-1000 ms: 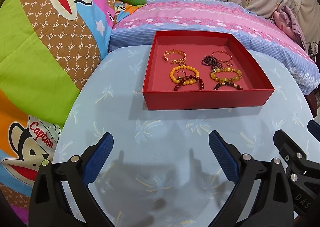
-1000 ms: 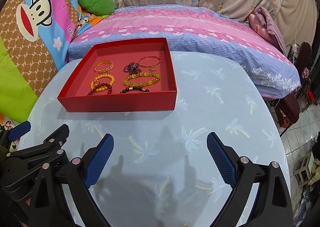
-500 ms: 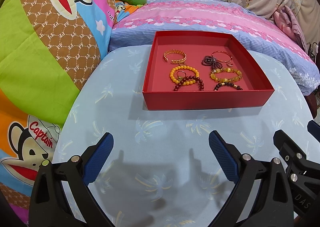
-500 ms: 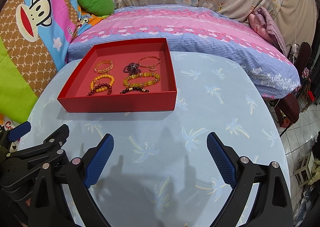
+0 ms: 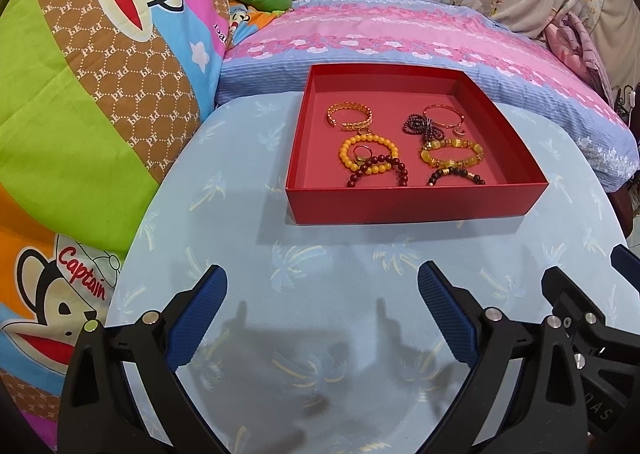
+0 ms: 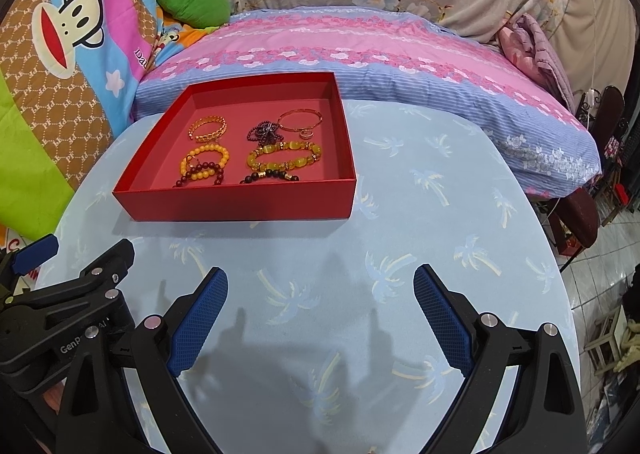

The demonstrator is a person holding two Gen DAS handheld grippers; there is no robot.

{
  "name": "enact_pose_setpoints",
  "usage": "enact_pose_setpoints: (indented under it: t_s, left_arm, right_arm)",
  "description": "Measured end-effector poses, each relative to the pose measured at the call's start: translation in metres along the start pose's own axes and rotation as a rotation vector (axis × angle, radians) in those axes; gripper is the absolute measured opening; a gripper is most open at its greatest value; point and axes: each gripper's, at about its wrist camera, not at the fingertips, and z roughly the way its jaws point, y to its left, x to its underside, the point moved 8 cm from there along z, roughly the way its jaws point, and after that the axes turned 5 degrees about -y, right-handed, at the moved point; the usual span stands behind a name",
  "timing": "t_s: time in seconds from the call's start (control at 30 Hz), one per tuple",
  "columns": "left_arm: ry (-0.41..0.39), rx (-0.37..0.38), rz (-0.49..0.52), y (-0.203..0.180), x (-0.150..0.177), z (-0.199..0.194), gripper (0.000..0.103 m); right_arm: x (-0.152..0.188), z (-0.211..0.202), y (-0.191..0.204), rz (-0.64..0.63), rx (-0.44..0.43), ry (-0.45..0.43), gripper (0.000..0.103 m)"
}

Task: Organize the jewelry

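Jewelry [image 5: 404,146] lies gathered inside the red tray [image 5: 416,206]. We hold the left gripper [image 5: 322,290] and right gripper [image 6: 320,292] short of the tray, fingers wide and empty. This suits sorting either ahead or finished; we prescribe no move.

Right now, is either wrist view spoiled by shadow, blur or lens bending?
Left wrist view: sharp; the left gripper throws soft shadows on the tablecloth, short of the red box. Right wrist view: the same under the right gripper; strong fisheye bending and dark corners, the bracelets unshaded.
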Motion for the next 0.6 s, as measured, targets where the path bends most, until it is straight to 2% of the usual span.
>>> enact_pose_setpoints:
  t_s: [0.6]
  left_arm:
    - [0.008,-0.005,-0.001,0.0007,-0.0021,0.0019,0.092]
  right_arm:
    - [-0.0040,0.0002,0.0016,0.000,0.008,0.002,0.090]
